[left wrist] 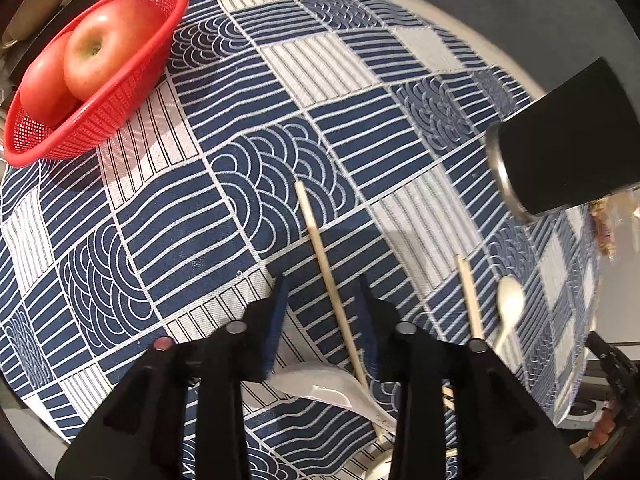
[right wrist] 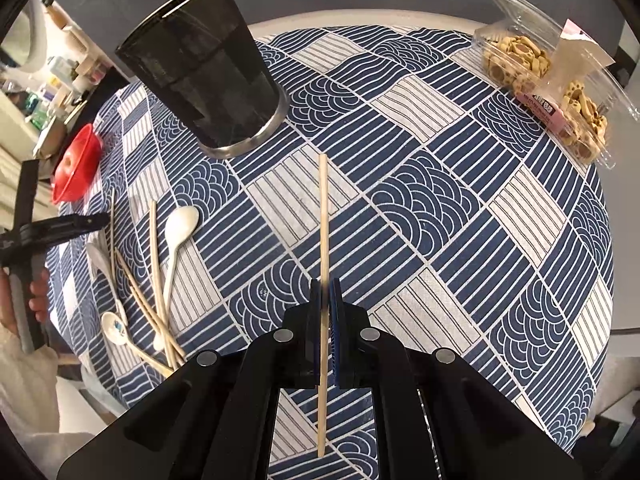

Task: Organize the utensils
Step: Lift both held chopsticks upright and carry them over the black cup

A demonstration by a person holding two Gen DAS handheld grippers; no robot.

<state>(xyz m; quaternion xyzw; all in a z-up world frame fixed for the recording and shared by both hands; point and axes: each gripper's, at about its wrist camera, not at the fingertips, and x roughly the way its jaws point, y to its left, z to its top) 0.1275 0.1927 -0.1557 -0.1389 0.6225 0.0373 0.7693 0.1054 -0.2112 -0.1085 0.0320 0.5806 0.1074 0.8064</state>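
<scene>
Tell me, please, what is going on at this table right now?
A person is sorting utensils with a gripper in each hand. The right gripper is shut on a single chopstick and holds it above the cloth, not far from the black cup. The left gripper is open, with another chopstick lying between its fingers. More chopsticks and some spoons lie loose on the tablecloth.

Left view: cup (left wrist: 568,140) cut by right edge, mouth not visible. White spoon (left wrist: 332,392) bowl partly behind gripper fingers. Right view: snack box (right wrist: 552,80) label too small to read; shelf clutter (right wrist: 52,76) top-left blurred.
</scene>
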